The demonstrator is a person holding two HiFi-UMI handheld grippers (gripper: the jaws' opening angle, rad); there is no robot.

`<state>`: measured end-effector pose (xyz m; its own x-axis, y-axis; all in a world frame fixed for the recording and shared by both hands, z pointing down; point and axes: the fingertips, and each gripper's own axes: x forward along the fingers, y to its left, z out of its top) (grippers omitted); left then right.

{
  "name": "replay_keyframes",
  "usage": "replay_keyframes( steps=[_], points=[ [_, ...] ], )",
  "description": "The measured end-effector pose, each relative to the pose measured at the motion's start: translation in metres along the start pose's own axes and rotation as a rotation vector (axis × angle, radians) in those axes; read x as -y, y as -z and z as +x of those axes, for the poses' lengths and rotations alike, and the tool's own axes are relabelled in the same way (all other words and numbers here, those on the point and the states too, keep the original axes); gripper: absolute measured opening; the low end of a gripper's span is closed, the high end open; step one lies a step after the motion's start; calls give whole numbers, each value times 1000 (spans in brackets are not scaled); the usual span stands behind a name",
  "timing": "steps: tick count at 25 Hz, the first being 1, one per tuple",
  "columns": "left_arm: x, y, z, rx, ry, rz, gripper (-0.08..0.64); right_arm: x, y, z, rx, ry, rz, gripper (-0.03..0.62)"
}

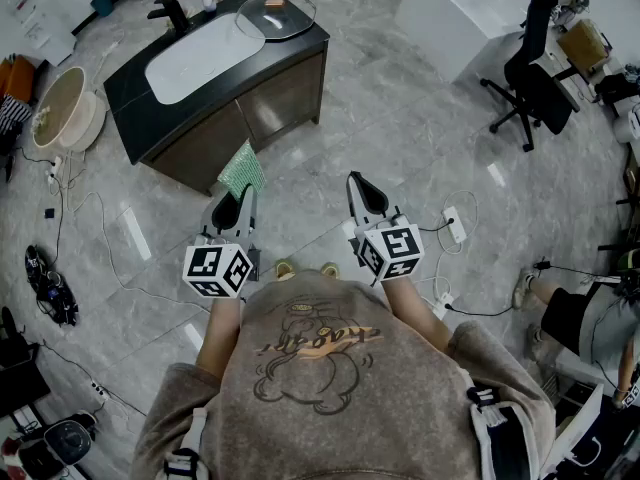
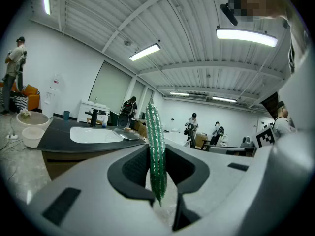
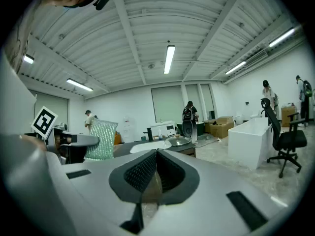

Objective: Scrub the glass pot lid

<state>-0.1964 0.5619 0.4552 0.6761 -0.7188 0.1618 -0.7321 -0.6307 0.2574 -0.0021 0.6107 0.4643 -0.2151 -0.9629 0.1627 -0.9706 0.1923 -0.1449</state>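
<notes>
1. Head view: the glass pot lid [image 1: 275,13] lies flat at the far right corner of the dark tabletop [image 1: 128,80]. It sits just beside the right end of the white sink basin [image 1: 200,56], and a black faucet [image 1: 171,14] stands along the far edge. Both tools are held over the grey floor [image 1: 400,118] on the near side, well apart from the lid. The left hand-held gripper [image 1: 240,200] points toward the tabletop's near edge, and a green scrub pad [image 1: 243,171] sticks out of its jaws. The right hand-held gripper [image 1: 366,192] is held beside it with its jaws together.

2. Left gripper view: the jaws of the left hand-held gripper [image 2: 158,167] are clamped on the green scrub pad [image 2: 156,141]. The pad stands on edge between the pads (seen thin, edge-on) and rises well above the jaw tips. The glass pot lid [image 2: 127,133] shows beyond, just left of the pad. It lies on the right end of the tabletop [image 2: 55,137], past the sink basin [image 2: 93,134].

3. Right gripper view: the right hand-held gripper [image 3: 156,156] is fully closed, pad against pad, with nothing gripped. The glass pot lid [image 3: 179,140] lies ahead and slightly right of the jaw tips, at the tabletop's corner and well apart from them. The green scrub pad [image 3: 101,140] shows at the left (broadside here).
</notes>
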Motion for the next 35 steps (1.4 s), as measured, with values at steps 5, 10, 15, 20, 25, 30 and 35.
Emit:
replay_keyframes(
  steps=[5, 10, 15, 20, 25, 30, 35],
  points=[
    [-16, -1, -2, -1, 0, -3, 86, -11, -1, 12, 41, -11, 39, 28],
    [-37, -1, -7, -13, -2, 0, 86, -23, 9, 21, 22, 8, 54, 28],
    [-55, 3, -11, -10, 23, -3, 86, -37, 19, 25, 34, 30, 47, 28],
    [-64, -6, -8, -8, 54, 3, 86, -46, 19, 28, 33, 61, 49, 28],
    [-77, -13, 6, 0, 76, 5, 86, -50, 17, 43, 32, 64, 35, 28],
    [-91, -16, 26, 1, 85, 11, 86, -45, 18, 68, 30, 56, 31, 28],
    [-108, -24, 59, -4, 77, 14, 86, -24, 10, 105, 37, 39, 31, 28]
  ],
)
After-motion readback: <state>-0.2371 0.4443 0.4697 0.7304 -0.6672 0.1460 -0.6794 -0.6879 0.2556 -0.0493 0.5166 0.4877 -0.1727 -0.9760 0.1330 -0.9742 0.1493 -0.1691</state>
